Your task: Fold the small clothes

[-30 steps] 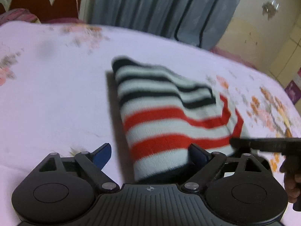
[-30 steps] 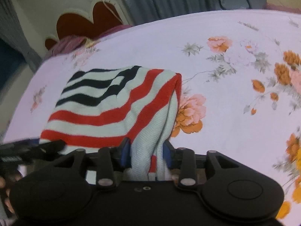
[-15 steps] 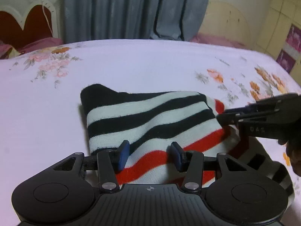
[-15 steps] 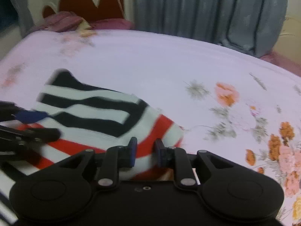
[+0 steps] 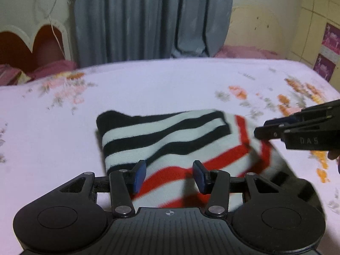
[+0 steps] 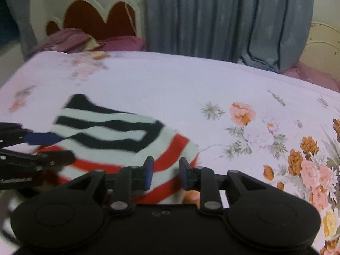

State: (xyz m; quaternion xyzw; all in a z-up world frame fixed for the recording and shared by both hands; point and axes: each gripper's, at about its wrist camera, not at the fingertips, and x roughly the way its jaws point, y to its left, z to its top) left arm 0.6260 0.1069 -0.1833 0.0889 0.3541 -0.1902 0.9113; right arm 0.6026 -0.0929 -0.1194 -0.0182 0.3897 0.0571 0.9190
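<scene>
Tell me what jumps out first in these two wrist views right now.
The folded striped sweater, black and white at the far end and red and white nearer, lies mid-bed on the pale floral sheet. Both grippers sit at its near edge with their jaws apart: the left gripper and the right gripper. Behind the bed hang grey-blue curtains, with a scalloped red headboard to the left.

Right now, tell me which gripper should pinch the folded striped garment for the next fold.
Probably left. The left gripper has open fingers over the striped garment near its middle; the right gripper sits at its corner.
</scene>
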